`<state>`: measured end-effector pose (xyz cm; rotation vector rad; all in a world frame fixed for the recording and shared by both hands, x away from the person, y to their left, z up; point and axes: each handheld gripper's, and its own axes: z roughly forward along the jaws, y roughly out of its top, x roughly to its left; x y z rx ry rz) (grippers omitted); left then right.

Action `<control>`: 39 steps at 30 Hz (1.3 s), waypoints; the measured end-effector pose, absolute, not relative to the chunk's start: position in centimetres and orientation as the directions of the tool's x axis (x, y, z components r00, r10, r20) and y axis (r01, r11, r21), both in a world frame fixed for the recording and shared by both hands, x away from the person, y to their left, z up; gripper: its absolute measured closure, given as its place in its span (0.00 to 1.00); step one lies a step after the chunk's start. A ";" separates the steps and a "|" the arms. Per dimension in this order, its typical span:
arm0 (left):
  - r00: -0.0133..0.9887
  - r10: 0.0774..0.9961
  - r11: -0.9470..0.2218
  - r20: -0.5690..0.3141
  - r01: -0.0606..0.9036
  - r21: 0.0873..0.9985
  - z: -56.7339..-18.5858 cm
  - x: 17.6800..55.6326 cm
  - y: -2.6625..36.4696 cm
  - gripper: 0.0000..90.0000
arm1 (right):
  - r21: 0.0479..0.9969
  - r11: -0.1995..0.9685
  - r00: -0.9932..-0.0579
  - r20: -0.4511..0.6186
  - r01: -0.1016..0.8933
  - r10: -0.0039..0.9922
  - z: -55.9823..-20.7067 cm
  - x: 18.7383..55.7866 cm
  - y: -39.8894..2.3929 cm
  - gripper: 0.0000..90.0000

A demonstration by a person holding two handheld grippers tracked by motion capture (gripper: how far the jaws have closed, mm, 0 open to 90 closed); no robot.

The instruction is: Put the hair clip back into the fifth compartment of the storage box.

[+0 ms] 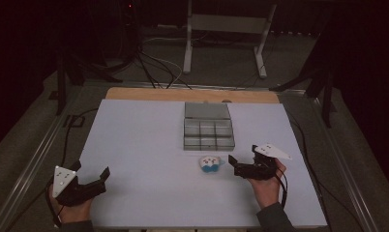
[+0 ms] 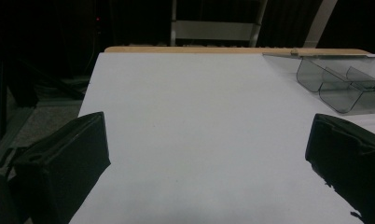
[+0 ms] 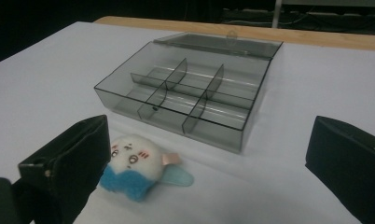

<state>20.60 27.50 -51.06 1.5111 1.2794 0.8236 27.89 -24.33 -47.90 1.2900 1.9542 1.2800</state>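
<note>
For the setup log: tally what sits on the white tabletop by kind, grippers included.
Plush toy, white and blue: 1
Clear divided box, lid open: 1
Hand-held grippers, left gripper and right gripper, both with jaws apart and empty: 2
Total: 4
</note>
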 end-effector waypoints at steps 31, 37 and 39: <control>0.235 0.970 -0.016 -0.066 0.331 0.943 -51.2 20.8 27.2 0.01 | 0.858 0.182 -0.476 0.081 0.481 0.876 -49.1 29.2 -20.9 0.00; 0.233 0.970 -0.012 -0.069 0.332 0.943 -51.2 20.8 27.3 0.01 | 0.853 0.185 -0.479 0.084 0.487 0.874 -49.4 29.3 -20.5 0.00; 0.233 0.970 -0.012 -0.071 0.334 0.943 -51.2 20.8 27.2 0.01 | 0.853 0.188 -0.480 0.081 0.486 0.873 -49.4 29.4 -20.3 0.00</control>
